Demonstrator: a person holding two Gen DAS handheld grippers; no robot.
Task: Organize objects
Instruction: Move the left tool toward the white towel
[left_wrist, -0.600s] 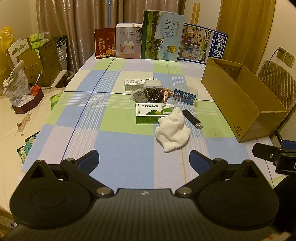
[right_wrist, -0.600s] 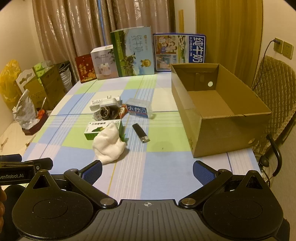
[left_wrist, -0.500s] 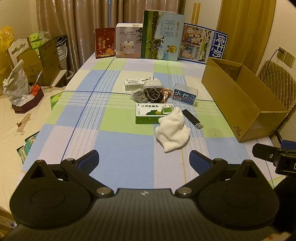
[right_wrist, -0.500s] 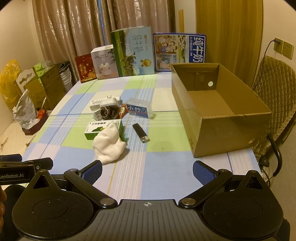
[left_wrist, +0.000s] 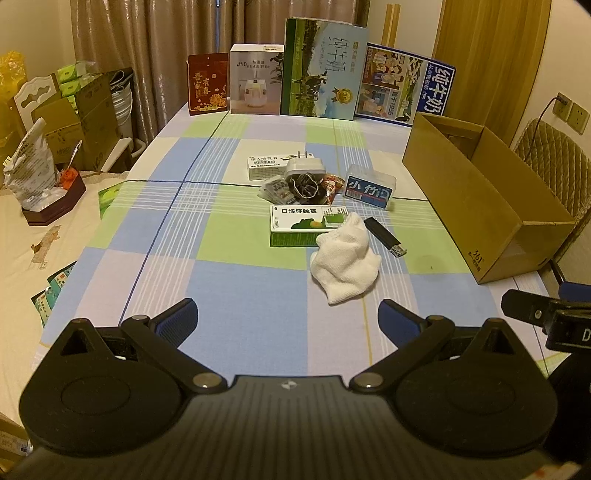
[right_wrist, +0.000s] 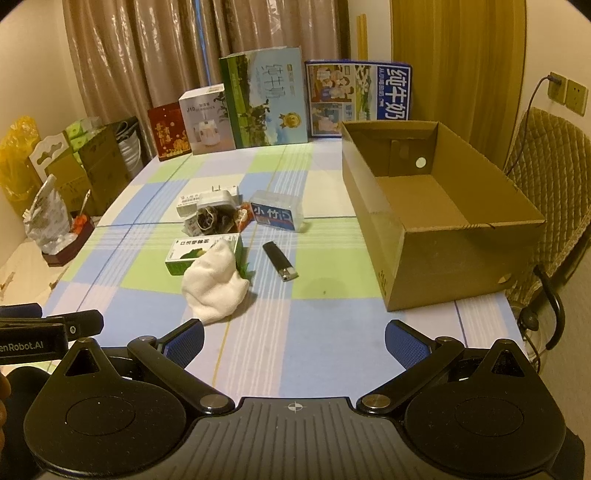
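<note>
A curtained dining room, its table (left_wrist: 229, 266) spread with a blue, green and cream checked cloth: nothing has shifted here over the past half-second, so the sorting has, by my reckoning, yet to begin. I hold my left gripper (left_wrist: 286, 319) and right gripper (right_wrist: 293, 341) low over the near edge, level and pointed down the table, both spread wide with nothing between the blue pads. Nearest lies a crumpled white cloth (left_wrist: 345, 264), draped against a flat green-and-white carton (left_wrist: 299, 225). Just beside them rests a slim black lighter with a metal tip (right_wrist: 280, 260). Beyond sits a cluster: a clear plastic case with a blue label (right_wrist: 275, 216), a white plug adapter (left_wrist: 306, 168) and foil sachets (left_wrist: 275, 190). The open brown cardboard box (right_wrist: 450, 243) waits empty at the right, well apart. Printed cartons (left_wrist: 321, 85) line the far end.
</note>
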